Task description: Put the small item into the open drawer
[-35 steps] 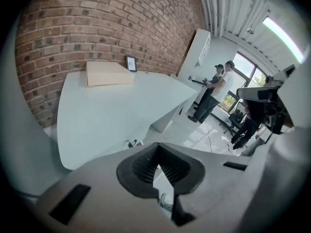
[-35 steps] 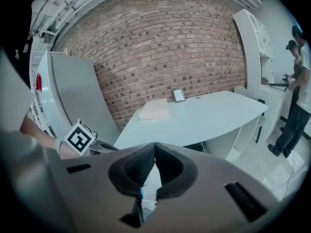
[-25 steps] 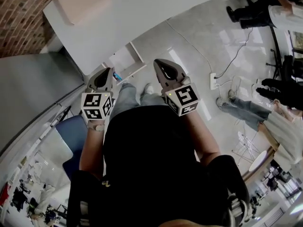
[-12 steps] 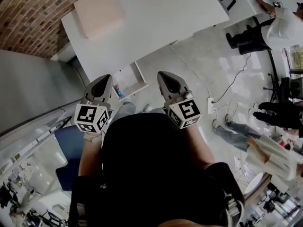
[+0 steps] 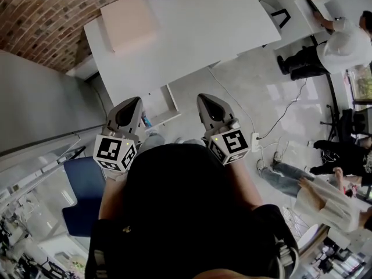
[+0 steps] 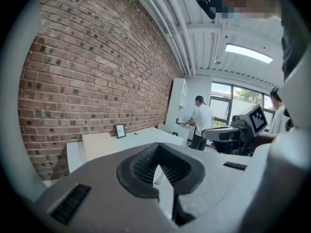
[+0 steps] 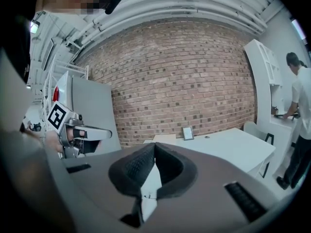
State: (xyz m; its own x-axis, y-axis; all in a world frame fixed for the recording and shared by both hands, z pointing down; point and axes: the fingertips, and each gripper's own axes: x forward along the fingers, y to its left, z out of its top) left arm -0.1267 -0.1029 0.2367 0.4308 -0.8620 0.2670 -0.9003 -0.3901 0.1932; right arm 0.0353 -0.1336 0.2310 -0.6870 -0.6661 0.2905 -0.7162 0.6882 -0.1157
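Left gripper (image 5: pixel 129 104) and right gripper (image 5: pixel 209 100) stay at the chest, both closed and empty. Small blue item (image 5: pixel 145 121) lies beside the drawer (image 5: pixel 158 95). More desk (image 5: pixel 197 22) shows than before — approach only, no pickup begun.

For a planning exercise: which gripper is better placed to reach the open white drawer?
Left, probably: the left gripper lies beside the open white drawer; the right gripper is farther to its right. Both jaws are shut.
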